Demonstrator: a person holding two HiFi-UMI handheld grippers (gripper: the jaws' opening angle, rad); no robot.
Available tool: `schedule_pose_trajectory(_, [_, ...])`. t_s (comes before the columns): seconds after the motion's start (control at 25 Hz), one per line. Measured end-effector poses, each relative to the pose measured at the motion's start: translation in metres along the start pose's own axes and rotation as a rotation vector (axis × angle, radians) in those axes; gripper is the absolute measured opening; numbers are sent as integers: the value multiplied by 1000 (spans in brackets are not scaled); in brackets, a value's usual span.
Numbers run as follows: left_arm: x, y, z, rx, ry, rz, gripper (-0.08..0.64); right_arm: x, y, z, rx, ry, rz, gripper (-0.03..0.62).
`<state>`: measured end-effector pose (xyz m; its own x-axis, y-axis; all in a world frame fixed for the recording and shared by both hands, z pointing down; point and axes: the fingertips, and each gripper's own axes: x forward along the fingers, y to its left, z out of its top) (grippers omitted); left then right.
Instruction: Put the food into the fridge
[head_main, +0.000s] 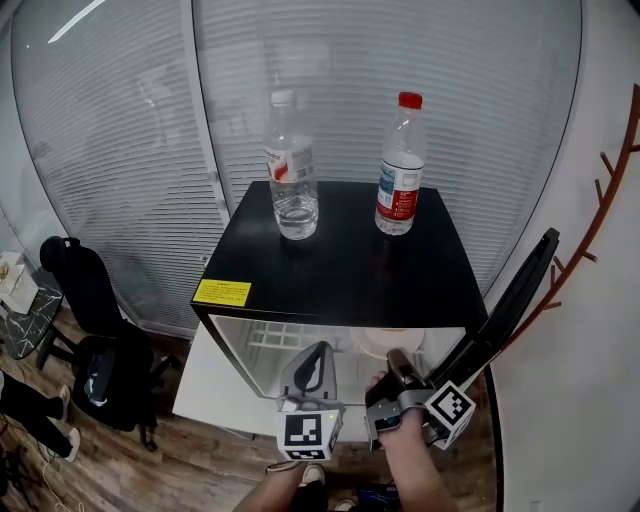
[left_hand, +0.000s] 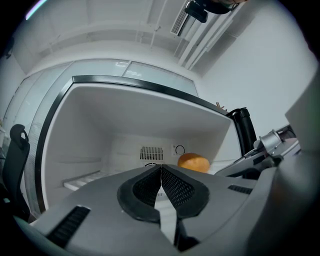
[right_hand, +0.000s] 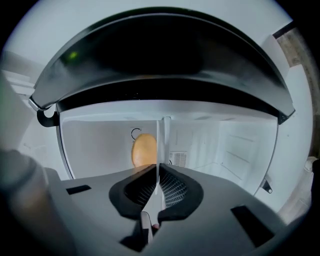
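Note:
A small fridge (head_main: 340, 270) with a black top stands open, its door (head_main: 510, 300) swung out to the right. An orange-brown bun (left_hand: 193, 162) lies on a thin white plate (head_main: 385, 343) inside it. My right gripper (head_main: 395, 357) is rolled on its side at the opening and shut on the plate's rim. In the right gripper view the plate (right_hand: 161, 145) runs edge-on out of the jaws (right_hand: 158, 187), with the bun (right_hand: 144, 150) beside it. My left gripper (head_main: 318, 350) is just left of it at the fridge mouth, shut (left_hand: 161, 172) with nothing between its pads.
Two clear water bottles stand on the fridge top, one with a white cap (head_main: 293, 170) and one with a red cap (head_main: 401, 165). A black office chair (head_main: 90, 300) is at the left on the wood floor. Frosted glass walls rise behind.

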<state>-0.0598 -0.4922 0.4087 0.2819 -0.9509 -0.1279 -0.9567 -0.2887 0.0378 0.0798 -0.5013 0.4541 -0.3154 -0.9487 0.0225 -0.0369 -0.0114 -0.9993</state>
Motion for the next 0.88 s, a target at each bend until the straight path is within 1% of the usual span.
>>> schedule_pose_trajectory(0.36, [5, 8, -2, 4, 7, 6, 28, 10, 9, 1, -11, -9, 31, 37])
schedule_pose_trajectory(0.64, [7, 6, -3, 3, 5, 6, 28, 9, 6, -1, -17, -8, 0, 38])
schedule_pose_trajectory(0.88, [6, 4, 0, 0, -1, 4, 28, 7, 7, -2, -1, -5, -3, 38])
